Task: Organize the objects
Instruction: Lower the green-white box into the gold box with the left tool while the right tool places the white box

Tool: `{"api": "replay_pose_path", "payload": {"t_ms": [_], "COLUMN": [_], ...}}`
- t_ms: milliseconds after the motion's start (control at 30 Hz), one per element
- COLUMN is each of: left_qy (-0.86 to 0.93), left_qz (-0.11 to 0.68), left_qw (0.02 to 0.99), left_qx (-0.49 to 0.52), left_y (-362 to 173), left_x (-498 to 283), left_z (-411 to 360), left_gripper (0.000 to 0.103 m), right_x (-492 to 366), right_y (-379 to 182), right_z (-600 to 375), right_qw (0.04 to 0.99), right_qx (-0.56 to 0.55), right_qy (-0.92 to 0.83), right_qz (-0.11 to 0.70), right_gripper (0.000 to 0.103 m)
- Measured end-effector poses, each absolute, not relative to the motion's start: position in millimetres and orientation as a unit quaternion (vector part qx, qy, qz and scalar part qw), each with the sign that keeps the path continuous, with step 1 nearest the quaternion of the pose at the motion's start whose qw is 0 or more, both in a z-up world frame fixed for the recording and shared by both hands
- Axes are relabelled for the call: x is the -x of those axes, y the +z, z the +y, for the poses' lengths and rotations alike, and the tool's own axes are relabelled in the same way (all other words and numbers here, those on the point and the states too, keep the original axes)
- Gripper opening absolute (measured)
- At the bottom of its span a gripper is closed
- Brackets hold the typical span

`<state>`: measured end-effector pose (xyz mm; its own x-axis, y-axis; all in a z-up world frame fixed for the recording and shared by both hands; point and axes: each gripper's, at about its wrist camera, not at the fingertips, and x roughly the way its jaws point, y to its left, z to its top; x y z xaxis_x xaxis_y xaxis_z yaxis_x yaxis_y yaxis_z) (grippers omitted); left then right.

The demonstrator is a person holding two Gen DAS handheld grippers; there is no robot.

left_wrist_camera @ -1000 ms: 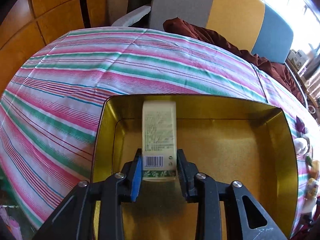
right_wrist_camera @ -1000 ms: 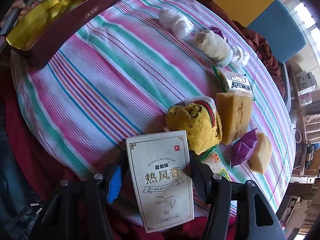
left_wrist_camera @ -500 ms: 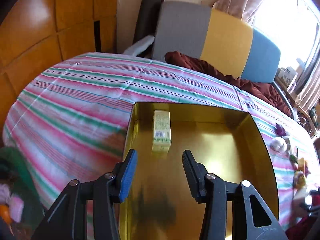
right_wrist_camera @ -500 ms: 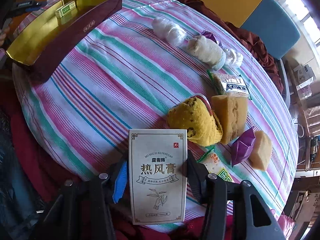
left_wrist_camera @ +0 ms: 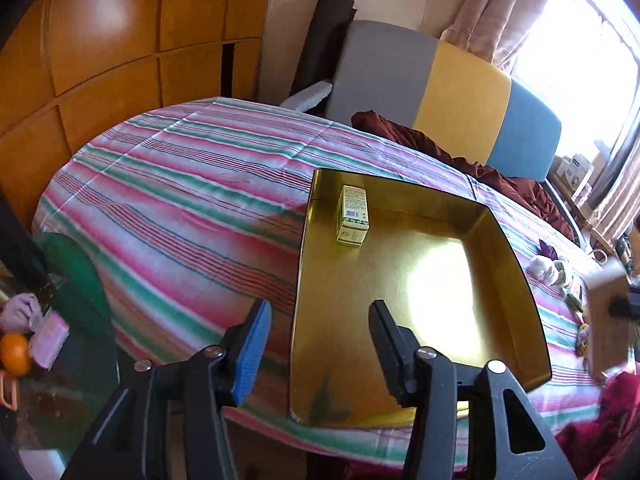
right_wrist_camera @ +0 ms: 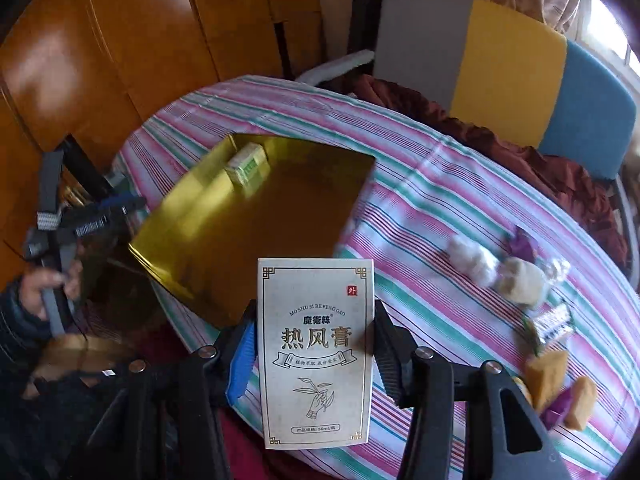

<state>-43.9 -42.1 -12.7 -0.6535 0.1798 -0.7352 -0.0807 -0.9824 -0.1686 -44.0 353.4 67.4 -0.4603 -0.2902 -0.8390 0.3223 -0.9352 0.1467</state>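
A gold tray (left_wrist_camera: 516, 256) sits on the striped tablecloth; it also shows in the right wrist view (right_wrist_camera: 168, 216). A small pale green box (left_wrist_camera: 353, 214) lies in its far left corner, also seen from the right wrist (right_wrist_camera: 248, 165). My left gripper (left_wrist_camera: 320, 350) is open and empty, held back over the tray's near left edge. My right gripper (right_wrist_camera: 314, 350) is shut on a cream box with Chinese lettering (right_wrist_camera: 316, 352), held above the table's near edge just right of the tray.
Loose items lie along the table's right side: white cotton balls (right_wrist_camera: 472, 260), a purple paper piece (right_wrist_camera: 524, 244), a packet (right_wrist_camera: 554, 322), yellow sponges (right_wrist_camera: 546, 372). A grey, yellow and blue sofa (left_wrist_camera: 460, 96) stands behind. A green stool (left_wrist_camera: 76, 280) stands at left.
My left gripper let go of the green box in the tray, opened and drew back. My right gripper carried the cream box leftward toward the tray.
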Motion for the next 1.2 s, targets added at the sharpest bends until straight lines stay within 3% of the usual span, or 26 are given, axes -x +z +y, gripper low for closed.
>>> {"api": "replay_pose_path", "payload": {"t_ms": [100, 233, 367, 733, 967, 1200], "left_qy": [0.909, 0.913, 0.916, 0.909, 0.912, 0.921], "left_qz": [-0.065, -0.070, -0.073, -0.104, -0.103, -0.087], "left_qw": [0.074, 0.073, 0.069, 0.063, 0.057, 0.055], "left_qx": [0.405, 0.396, 0.388, 0.399, 0.393, 0.375], "left_y": [-9.7, -6.2, -4.5, -10.0, -9.3, -7.6], "left_x": [35.4, 28.4, 25.7, 28.3, 28.3, 23.4], "left_z": [-45.7, -50.2, -56.8, -71.1, -71.7, -63.8], "left_gripper": [0.053, 0.053, 0.053, 0.053, 0.056, 0.075], "right_x": [55.4, 104.0, 142.9, 176.0, 163.5, 123.9], "right_y": [71.0, 29.1, -19.2, -77.8, -74.2, -34.5], "right_z": [261.2, 185.2, 148.6, 102.8, 102.4, 142.0], "right_qw": [0.198, 0.192, 0.163, 0.115, 0.164, 0.158], "right_qx": [-0.507, -0.556, -0.589, -0.627, -0.600, -0.532], "right_qy": [-0.838, -0.803, -0.778, -0.729, -0.721, -0.805], "right_qz": [-0.046, -0.097, -0.149, -0.248, -0.306, -0.209], "right_gripper": [0.052, 0.052, 0.052, 0.056, 0.077, 0.096]}}
